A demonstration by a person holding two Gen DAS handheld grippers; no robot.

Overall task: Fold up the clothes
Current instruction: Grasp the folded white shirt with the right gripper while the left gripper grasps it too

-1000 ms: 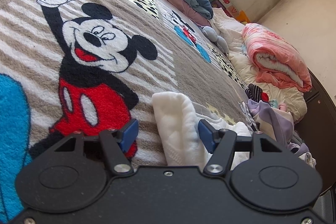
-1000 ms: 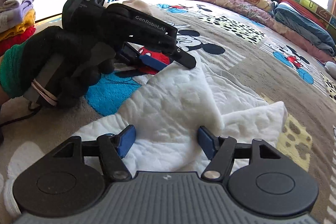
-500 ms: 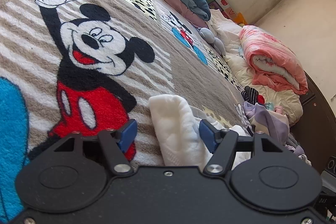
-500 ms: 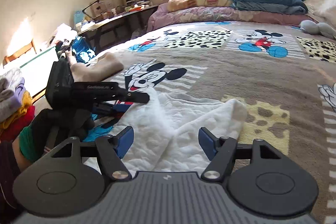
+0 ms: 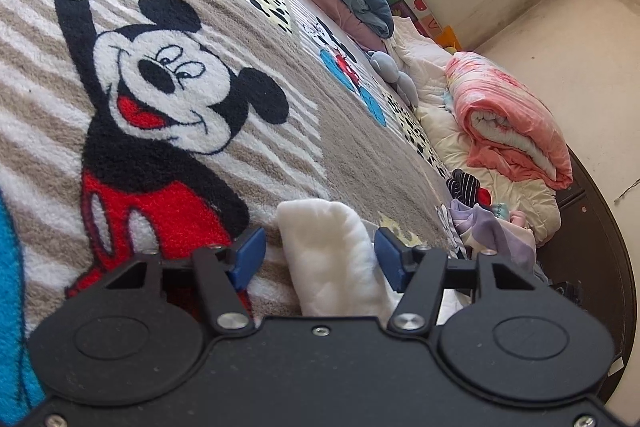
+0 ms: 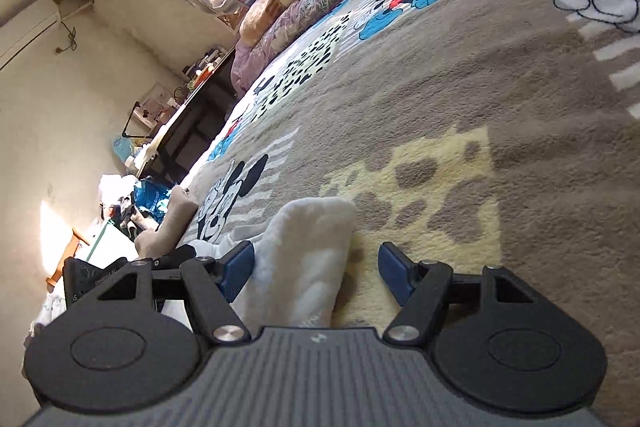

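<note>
A white quilted garment (image 5: 332, 259) lies bunched on a Mickey Mouse blanket (image 5: 168, 99), an end at 12 o'clock between the spread jaws of both the left gripper (image 5: 320, 257) and right gripper (image 6: 316, 265); neither grips it. Folding looks incomplete.

Both hand-held grippers (image 5: 320, 257) (image 6: 316, 267) — jaws apart

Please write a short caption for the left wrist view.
Open left gripper straddling a folded white fleece garment on a beige cartoon-mouse blanket.
</note>
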